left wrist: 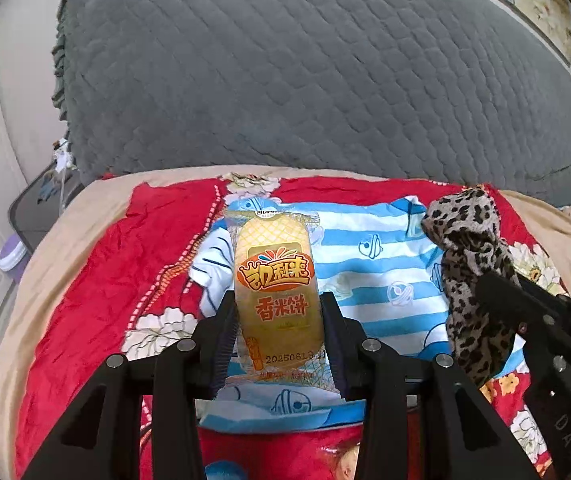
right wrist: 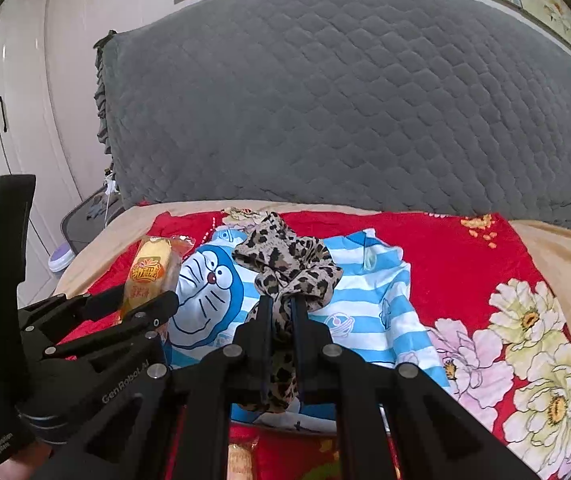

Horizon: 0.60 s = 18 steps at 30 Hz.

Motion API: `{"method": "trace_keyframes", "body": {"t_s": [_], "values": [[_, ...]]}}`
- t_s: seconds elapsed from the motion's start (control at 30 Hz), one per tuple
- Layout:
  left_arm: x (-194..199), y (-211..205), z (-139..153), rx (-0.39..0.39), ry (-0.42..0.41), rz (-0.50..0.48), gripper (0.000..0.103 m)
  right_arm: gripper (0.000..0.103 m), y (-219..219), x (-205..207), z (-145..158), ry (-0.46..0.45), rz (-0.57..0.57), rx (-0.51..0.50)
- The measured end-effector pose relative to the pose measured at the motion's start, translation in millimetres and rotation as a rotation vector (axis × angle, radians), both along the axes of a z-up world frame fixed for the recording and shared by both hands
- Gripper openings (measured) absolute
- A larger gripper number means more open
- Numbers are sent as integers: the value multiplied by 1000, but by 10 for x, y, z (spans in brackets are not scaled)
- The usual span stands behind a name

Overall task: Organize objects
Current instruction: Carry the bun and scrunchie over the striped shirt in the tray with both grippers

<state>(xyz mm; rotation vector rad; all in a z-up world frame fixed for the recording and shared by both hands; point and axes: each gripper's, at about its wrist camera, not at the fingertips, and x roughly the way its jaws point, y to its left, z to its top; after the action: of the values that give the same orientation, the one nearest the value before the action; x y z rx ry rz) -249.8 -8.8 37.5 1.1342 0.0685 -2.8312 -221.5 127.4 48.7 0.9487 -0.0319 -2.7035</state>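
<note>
- Objects to organize: a yellow rice-cracker snack packet in clear plastic wrap with an orange label and a crumpled leopard-print fabric piece, both held in the air over a bed
- Snack packet: upright and clamped between the jaws of the left gripper, above a blue-and-white striped cartoon-cat shirt
- Leopard fabric: pinched between the nearly closed jaws of the right gripper, bunched above them with a tail hanging below
- Surface: the shirt lies spread on a red floral bedspread, with a grey quilted headboard cover behind
- Progress, as a judgement: both items are picked up but neither is set down; placing is still to do, and no destination shows
- The shirt lies unfolded, possibly still to be tidied
- Hard to make out: the lower shirt edge is hidden behind the gripper arms; another packet at the bottom of the right wrist view is cut off; a round lilac object on the floor is unclear
</note>
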Motion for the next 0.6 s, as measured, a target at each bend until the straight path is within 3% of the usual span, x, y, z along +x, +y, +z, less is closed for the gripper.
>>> {"method": "trace_keyframes", "body": {"t_s": [0.6], "values": [[-329,8,-642,6,-66,4,42,9,-5,-447,-598,-101,-1,0]]}}
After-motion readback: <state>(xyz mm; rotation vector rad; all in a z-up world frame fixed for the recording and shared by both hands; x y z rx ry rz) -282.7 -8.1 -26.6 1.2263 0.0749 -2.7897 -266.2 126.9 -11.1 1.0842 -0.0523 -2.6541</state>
